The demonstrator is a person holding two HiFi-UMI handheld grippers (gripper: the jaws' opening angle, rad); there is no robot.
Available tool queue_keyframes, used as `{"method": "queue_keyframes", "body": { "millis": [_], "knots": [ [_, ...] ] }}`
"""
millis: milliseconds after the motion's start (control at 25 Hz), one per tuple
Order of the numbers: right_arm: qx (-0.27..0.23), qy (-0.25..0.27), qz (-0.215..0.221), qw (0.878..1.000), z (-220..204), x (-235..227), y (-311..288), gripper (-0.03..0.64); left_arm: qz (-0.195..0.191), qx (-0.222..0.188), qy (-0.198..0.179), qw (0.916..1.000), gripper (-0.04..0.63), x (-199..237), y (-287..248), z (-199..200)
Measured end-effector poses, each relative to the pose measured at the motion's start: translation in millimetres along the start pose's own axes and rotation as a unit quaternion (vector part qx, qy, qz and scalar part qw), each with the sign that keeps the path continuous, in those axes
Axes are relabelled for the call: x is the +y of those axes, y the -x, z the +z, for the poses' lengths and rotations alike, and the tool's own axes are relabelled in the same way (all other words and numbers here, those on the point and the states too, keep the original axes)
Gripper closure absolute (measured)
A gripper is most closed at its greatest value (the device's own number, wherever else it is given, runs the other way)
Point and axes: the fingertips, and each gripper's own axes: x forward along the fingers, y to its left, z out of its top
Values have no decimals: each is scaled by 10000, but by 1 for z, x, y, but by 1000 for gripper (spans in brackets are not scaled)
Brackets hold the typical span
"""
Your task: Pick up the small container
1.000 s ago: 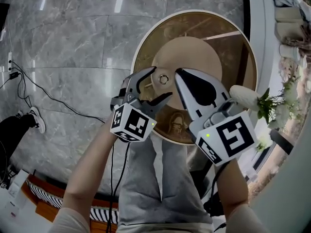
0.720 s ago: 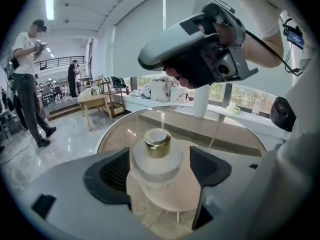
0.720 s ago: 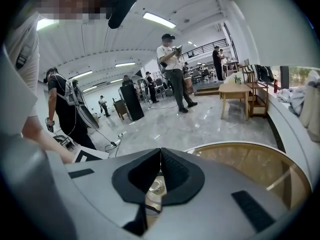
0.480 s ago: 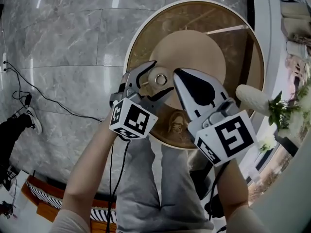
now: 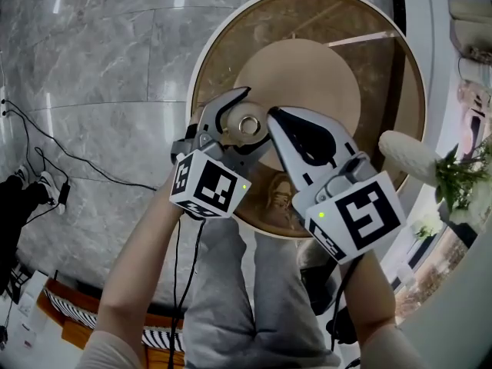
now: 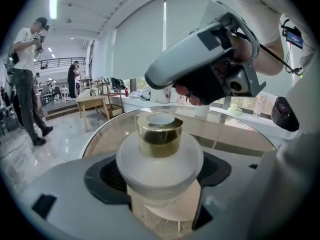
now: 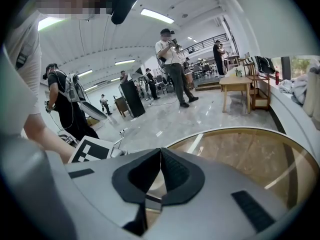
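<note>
The small container [image 5: 247, 124] is a frosted white jar with a gold cap [image 6: 160, 134]. It sits between the jaws of my left gripper [image 5: 244, 123], which is shut on it, the black pads [image 6: 107, 176] pressing its sides. The jar is held over the round glass table [image 5: 384, 91]. My right gripper [image 5: 270, 115] is just to the right of the jar, shut, with nothing between its jaws. In the right gripper view its jaws [image 7: 161, 151] meet in a thin line over the table [image 7: 240, 154].
The table has a white rim [image 5: 201, 68] and a tan disc base [image 5: 323, 75] under the glass. A white fuzzy object [image 5: 407, 156] and green plant [image 5: 461, 179] stand at the right. A cable [image 5: 77, 160] lies on the marble floor. People [image 7: 172, 66] stand farther off.
Both grippers have sunk closer to the table and shifted slightly left in the head view. The jar stayed in the left jaws. The right jaws stayed shut.
</note>
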Motion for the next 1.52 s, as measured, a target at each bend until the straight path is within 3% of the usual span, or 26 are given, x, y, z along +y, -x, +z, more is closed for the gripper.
{"method": "queue_keyframes", "body": {
  "millis": [560,640,800,960,1120,1520],
  "knots": [
    [-180,-15,296,9994,-12,19,-6,600,35,36,-86,10000,247,5,-3,-2],
    [-117,-83,298,9995,-14,22,-8,498,-1,42,-100,9999,247,3,-3,-3],
    [36,-25,281,9996,-19,24,-16,457,-55,34,-132,9999,247,2,-2,-3],
    [125,65,372,9992,-26,26,-23,446,-74,30,-153,9999,247,3,-3,-3],
    [270,526,375,9975,-38,27,-28,445,-84,39,-162,9998,247,2,-3,-2],
    [-40,749,252,9969,-40,26,-28,482,-96,46,-142,9998,247,2,-2,-3]
  ]
}}
